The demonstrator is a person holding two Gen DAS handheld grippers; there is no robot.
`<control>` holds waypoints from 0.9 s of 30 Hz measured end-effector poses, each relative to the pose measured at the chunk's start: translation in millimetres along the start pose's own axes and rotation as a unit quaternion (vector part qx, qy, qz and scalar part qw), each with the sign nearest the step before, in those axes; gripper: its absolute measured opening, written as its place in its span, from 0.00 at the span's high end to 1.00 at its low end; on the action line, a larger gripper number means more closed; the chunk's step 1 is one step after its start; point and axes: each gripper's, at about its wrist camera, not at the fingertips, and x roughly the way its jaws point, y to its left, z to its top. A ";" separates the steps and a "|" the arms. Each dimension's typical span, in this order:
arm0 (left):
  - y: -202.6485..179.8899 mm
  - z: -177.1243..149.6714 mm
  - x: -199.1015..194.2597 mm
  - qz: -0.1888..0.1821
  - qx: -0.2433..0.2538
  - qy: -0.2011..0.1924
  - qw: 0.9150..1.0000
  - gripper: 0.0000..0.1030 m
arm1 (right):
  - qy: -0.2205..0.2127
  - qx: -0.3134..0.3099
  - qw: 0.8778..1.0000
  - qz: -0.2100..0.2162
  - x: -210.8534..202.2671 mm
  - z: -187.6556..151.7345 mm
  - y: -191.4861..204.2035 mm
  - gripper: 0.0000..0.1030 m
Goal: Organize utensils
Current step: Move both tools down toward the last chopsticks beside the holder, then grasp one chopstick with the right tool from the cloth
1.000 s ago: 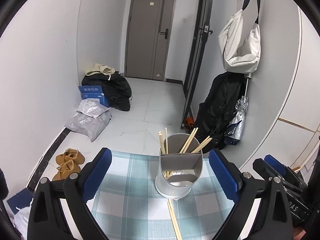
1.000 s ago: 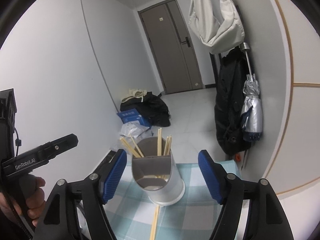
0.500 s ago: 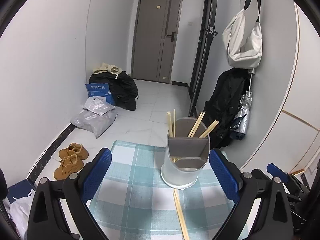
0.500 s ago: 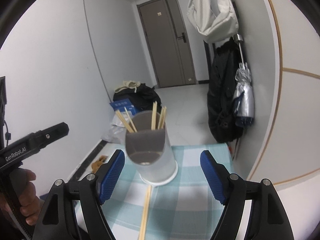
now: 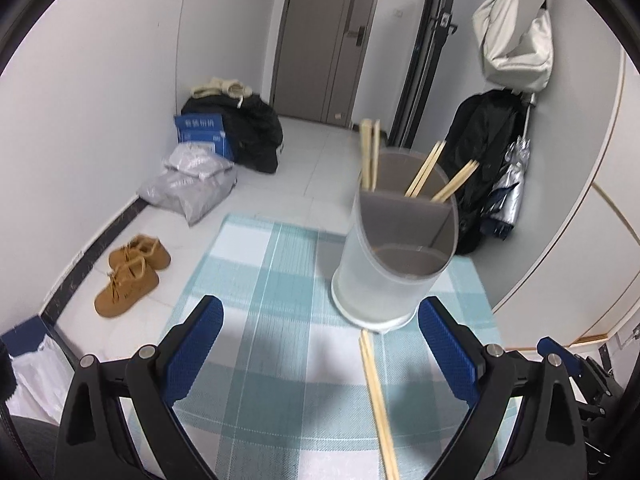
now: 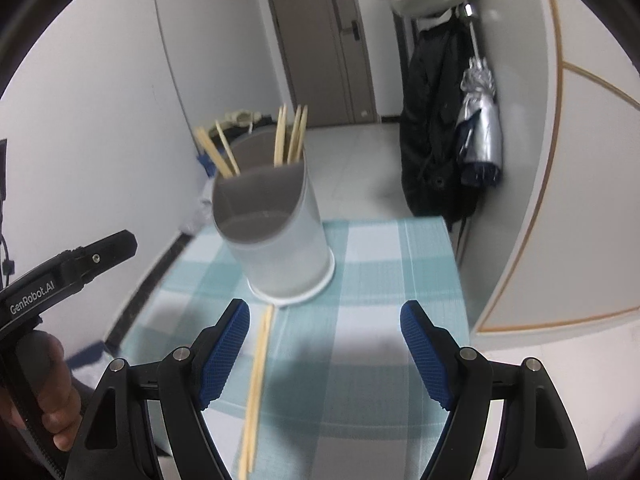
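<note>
1. One checked tablecloth [image 5: 280,340] covers the table.
2. Two grippers above it: left gripper [image 5: 320,344] and right gripper [image 6: 325,350], both with jaws spread wide, nothing grasped.
3. One divided utensil holder [image 5: 394,264] stands upright on the cloth, chopsticks in its rear compartment.
4. One loose chopstick pair [image 5: 378,400] lies flat on the cloth, one end at the holder's base.

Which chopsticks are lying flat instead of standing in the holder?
The pair of chopsticks on the checked tablecloth, just in front of the utensil holder's base. All the others stand upright in the holder's back compartment.
</note>
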 end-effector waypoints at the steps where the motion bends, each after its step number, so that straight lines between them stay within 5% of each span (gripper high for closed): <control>1: 4.0 -3.1 2.9 0.003 -0.001 0.003 1.000 0.07 | 0.007 -0.005 1.000 -0.003 3.4 -2.1 1.7 0.25; 10: 30.2 6.8 11.8 0.036 -0.021 0.020 0.999 0.07 | 0.114 -0.054 0.992 0.019 61.4 -16.4 23.3 0.28; 16: 49.6 13.1 17.6 0.037 -0.066 0.041 0.996 0.07 | 0.163 -0.083 0.983 0.020 97.5 -24.7 44.2 0.38; 18: 57.2 15.1 18.6 0.043 -0.080 0.045 0.995 0.07 | 0.178 -0.088 0.980 0.024 108.5 -26.9 51.0 0.49; 24: 73.0 18.2 17.0 0.058 -0.104 0.046 0.992 0.07 | 0.186 -0.106 0.977 0.016 120.8 -30.4 64.7 0.55; 27: 76.3 17.0 18.9 0.060 -0.117 0.052 0.990 0.07 | 0.196 -0.121 0.973 0.009 121.3 -29.6 68.9 0.66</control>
